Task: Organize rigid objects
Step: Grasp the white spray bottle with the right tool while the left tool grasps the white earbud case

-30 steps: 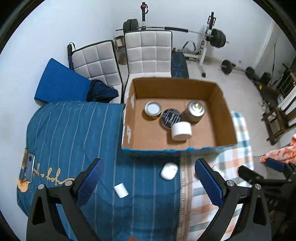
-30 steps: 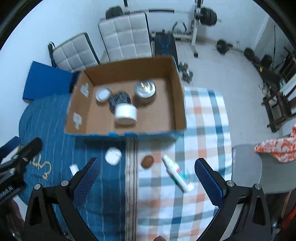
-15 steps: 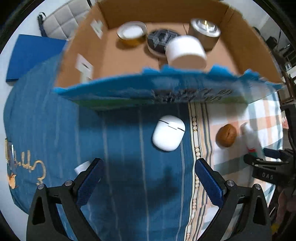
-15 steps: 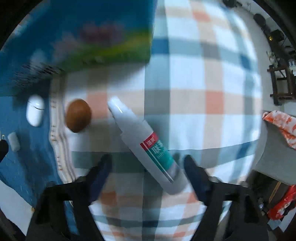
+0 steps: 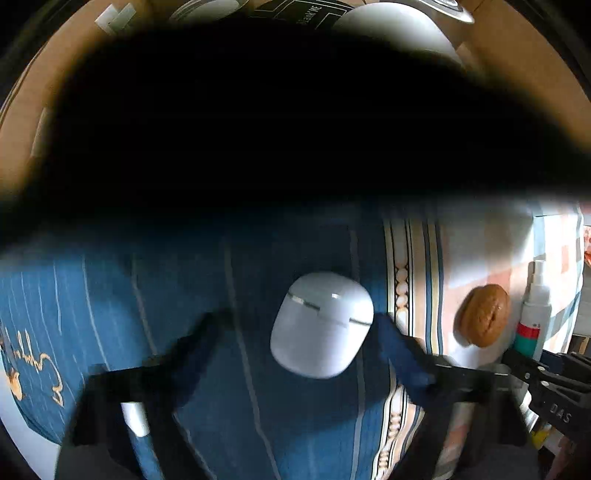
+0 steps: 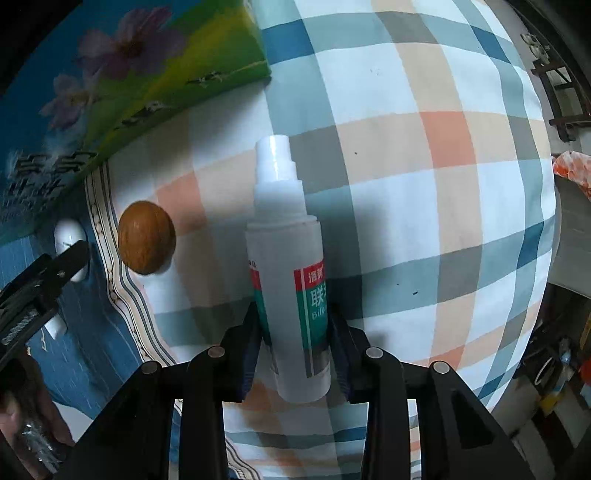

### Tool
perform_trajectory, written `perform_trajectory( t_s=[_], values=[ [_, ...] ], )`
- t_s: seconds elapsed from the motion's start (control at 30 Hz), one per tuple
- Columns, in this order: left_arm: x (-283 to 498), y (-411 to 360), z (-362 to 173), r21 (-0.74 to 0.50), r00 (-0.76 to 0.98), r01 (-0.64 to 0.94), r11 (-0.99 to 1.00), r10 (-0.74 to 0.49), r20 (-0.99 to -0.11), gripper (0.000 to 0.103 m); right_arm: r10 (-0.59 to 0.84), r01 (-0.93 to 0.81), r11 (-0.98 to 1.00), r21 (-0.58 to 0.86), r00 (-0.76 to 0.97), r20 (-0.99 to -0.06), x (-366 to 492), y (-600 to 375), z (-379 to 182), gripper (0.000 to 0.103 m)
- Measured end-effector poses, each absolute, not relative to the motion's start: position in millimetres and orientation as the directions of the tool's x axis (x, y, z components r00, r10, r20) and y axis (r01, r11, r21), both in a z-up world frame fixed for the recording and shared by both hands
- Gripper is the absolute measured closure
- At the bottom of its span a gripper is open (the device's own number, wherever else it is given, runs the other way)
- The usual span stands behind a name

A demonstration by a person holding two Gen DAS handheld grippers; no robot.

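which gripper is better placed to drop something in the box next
Right. The right gripper has its fingers pressed against both sides of the spray bottle, so it looks ready to lift. The left gripper is open around the white earbud case, with a clear gap on its left side.

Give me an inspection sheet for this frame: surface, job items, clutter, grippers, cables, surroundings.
Surface: blue striped cloth beside plaid cloth.
Job's things: earbud case and nut lie loose; bottle lies flat; box behind holds a white jar and others, mostly hidden.
Clutter: small white piece on the blue cloth.
Grippers: left gripper open, blurred, straddling the case; right gripper closed on the bottle's lower body.
Cables: nothing seen.
Surroundings: dark wooden furniture to the right.
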State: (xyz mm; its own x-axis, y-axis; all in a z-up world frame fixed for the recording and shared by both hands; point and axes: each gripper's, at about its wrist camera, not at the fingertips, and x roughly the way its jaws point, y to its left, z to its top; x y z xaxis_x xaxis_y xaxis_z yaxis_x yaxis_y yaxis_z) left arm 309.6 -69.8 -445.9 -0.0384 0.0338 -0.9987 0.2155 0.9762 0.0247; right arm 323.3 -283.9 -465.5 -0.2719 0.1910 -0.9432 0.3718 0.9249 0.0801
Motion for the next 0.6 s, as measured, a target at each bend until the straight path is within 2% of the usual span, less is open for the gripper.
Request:
perform_trajectory(
  t_s=[0.03,0.1,0.3,0.6],
  values=[
    [310.1,-71.3,-448.3,0.026,-0.039,0.220,0.975,0.035,-0.999,0.042,0.187,0.368,0.927,0.076,-0.275,-0.943,325.8,-284.8,-466.4,0.065],
    [313.0,-73.1,-448.8,0.021,-0.030,0.218,0.976,0.028,-0.999,0.056,0.177,0.360,0.931,0.065,-0.286,-0.942,326.7,-284.1,-466.7,0.066],
    [288.3,-74.7,-443.4,0.016,-0.059,0.217,0.976,0.029,-0.998,0.056,0.194,0.308,0.948,0.085,-0.345,-0.918,314.4,-264.4,-466.9,0.068],
    [216.3,-34.9,-450.4,0.009,-0.141,0.108,0.994,0.024,-0.990,0.056,0.173,0.266,0.961,0.075,-0.367,-0.914,280.9,-248.5,-467.8,0.067]
  ],
)
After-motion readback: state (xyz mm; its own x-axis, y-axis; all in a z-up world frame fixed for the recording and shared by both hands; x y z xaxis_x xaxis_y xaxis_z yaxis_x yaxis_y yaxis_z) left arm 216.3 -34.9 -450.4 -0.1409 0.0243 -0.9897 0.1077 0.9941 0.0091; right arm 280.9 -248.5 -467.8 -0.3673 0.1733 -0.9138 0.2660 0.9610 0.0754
